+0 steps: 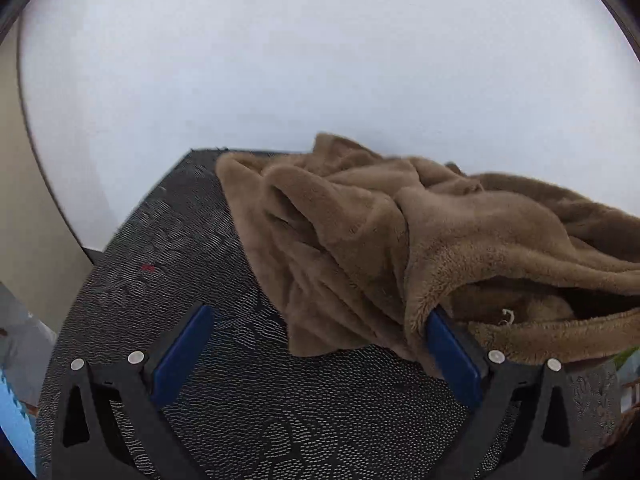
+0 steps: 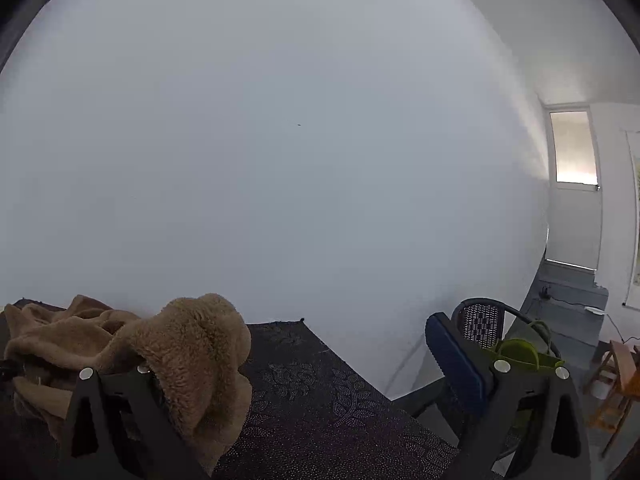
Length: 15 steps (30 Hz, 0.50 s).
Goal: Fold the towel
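left wrist view: brown fleece towel (image 1: 400, 240) is lying crumpled on the dark patterned tablecloth (image 1: 240, 400), and the left gripper (image 1: 316, 356) is sitting wide open w/ only its right finger touching a hem, so closing now is prob going to miss the corner. right wrist view: right gripper (image 2: 304, 364) is also spread wide, towel (image 2: 192, 344) draping over its left finger w/o being pinched, so it's risking sliding off or getting dragged in a bunch.

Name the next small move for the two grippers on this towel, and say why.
Probably close the left gripper on the hem beside its right finger. The brown towel lies crumpled on the dark patterned tablecloth, both grippers are open, and the right gripper has cloth only draped over its left finger, so neither holds an edge to spread.
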### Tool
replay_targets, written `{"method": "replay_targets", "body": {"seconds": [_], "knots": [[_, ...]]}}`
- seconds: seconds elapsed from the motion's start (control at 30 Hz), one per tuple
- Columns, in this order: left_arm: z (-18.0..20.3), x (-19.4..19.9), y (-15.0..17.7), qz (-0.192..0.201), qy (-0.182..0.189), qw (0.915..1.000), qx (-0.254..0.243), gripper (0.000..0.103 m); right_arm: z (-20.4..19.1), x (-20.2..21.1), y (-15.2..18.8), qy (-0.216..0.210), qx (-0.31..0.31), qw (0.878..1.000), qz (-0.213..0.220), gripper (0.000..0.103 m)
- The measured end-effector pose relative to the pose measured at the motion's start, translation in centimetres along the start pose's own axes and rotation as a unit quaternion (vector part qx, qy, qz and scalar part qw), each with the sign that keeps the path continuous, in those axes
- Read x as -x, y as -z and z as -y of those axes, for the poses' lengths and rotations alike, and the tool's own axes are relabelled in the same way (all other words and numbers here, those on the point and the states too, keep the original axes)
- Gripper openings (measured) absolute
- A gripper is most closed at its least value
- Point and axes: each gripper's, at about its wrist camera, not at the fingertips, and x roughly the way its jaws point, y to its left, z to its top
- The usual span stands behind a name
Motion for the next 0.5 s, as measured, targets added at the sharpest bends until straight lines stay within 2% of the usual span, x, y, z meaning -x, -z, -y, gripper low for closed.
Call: {"method": "replay_targets", "body": {"seconds": [0.13,0.23,0.3,0.4,0.5], "knots": [[-1.5,4.1,-0.5,0.086,0.005,0.9953,0.045,0.103,1.1,-0.2,-0.2,-0.015,-0.028,0.999,0.0,0.103],[-2.2,8.2,-1.2,0.172,-0.021,0.9821,0.073,0.103,2.0,0.6,-1.0,0.0,-0.048,0.999,0.022,0.103],[-2.8,10.7,-1.7,0.219,-0.017,0.9712,0.091,0.103,2.9,1.1,-2.0,0.006,-0.066,0.997,0.035,0.103],[-2.9,12.4,-2.9,0.224,0.019,0.9709,0.083,0.103,3.8,1.2,-3.2,0.008,-0.083,0.996,0.039,0.103],[-2.3,11.0,-3.3,0.162,0.076,0.983,0.042,0.103,3.9,1.2,-3.6,0.006,-0.082,0.996,0.037,0.103]]}}
